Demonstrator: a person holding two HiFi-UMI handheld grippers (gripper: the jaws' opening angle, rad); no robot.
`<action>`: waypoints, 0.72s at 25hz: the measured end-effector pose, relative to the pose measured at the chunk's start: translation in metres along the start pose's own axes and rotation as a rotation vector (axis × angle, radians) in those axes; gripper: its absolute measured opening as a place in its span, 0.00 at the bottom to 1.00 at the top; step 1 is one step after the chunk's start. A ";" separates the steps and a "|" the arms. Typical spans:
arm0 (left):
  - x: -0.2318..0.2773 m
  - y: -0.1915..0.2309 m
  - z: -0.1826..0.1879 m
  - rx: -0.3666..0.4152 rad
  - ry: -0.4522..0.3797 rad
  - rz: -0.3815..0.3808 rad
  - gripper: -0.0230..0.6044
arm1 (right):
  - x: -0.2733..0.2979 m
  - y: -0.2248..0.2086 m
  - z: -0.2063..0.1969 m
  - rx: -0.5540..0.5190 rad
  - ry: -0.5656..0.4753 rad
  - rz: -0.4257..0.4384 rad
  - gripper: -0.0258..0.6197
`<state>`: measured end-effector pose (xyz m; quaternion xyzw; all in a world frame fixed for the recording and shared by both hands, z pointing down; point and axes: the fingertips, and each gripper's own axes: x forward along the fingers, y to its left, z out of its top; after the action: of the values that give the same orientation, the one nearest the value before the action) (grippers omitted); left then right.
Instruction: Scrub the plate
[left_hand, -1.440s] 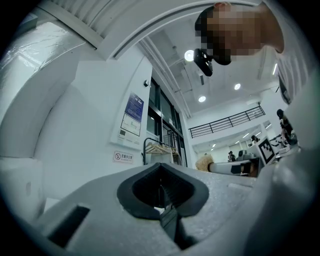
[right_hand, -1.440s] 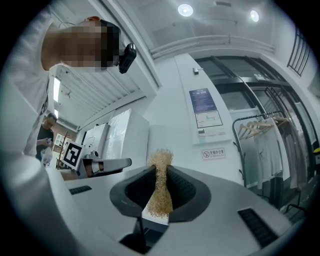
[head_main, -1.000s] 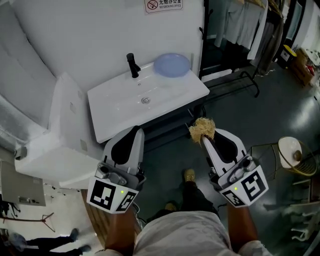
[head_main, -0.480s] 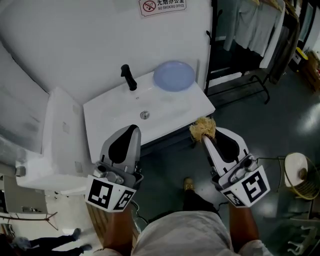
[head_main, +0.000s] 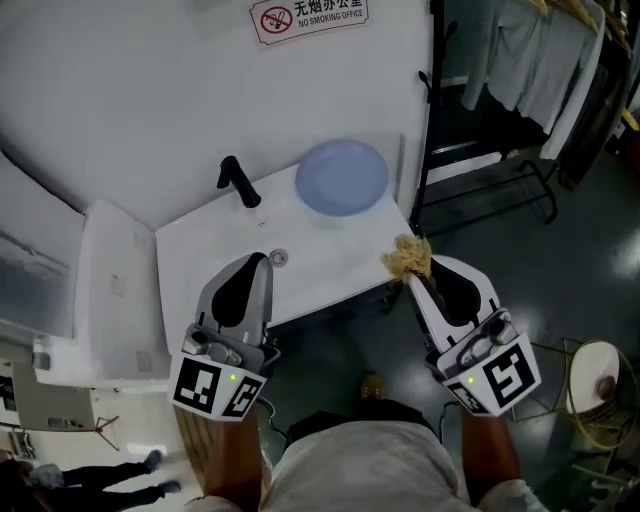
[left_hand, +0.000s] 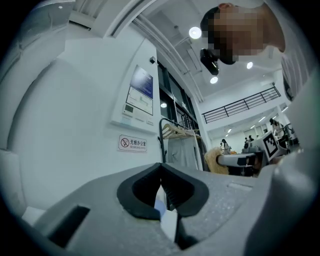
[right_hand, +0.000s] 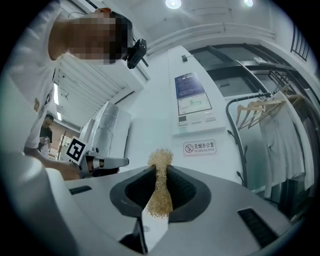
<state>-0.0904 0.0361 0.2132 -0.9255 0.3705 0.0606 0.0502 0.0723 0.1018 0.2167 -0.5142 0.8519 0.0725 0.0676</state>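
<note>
- Head view: a pale blue round plate (head_main: 341, 176) is seen lying flat at the back right corner of the white rectangular washbasin (head_main: 200, 250), right of the black tap (head_main: 238, 182). A red-and-white no-smoking sign (head_main: 309, 15) is fixed to the wall above. The left gripper (head_main: 259, 262) is held over the basin's front edge, and the right gripper (head_main: 412, 280) just off its front right corner. Both are well apart from the plate
- Left gripper view: the jaws are seen pressed together, with nothing pinched between them
- Right gripper view: the jaws are clamped on a tan fibrous scrubbing pad (right_hand: 160, 185), whose tuft stands out past the tips
</note>
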 end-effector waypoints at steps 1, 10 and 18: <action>0.006 0.001 -0.002 -0.001 0.005 0.008 0.06 | 0.003 -0.007 -0.001 0.002 -0.001 0.007 0.13; 0.037 0.011 -0.022 -0.016 0.054 0.053 0.06 | 0.022 -0.039 -0.014 0.015 0.010 0.034 0.13; 0.061 0.028 -0.040 -0.038 0.083 0.071 0.06 | 0.046 -0.049 -0.018 0.000 0.015 0.046 0.13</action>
<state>-0.0632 -0.0312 0.2422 -0.9142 0.4038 0.0310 0.0151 0.0940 0.0361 0.2234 -0.4949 0.8641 0.0700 0.0596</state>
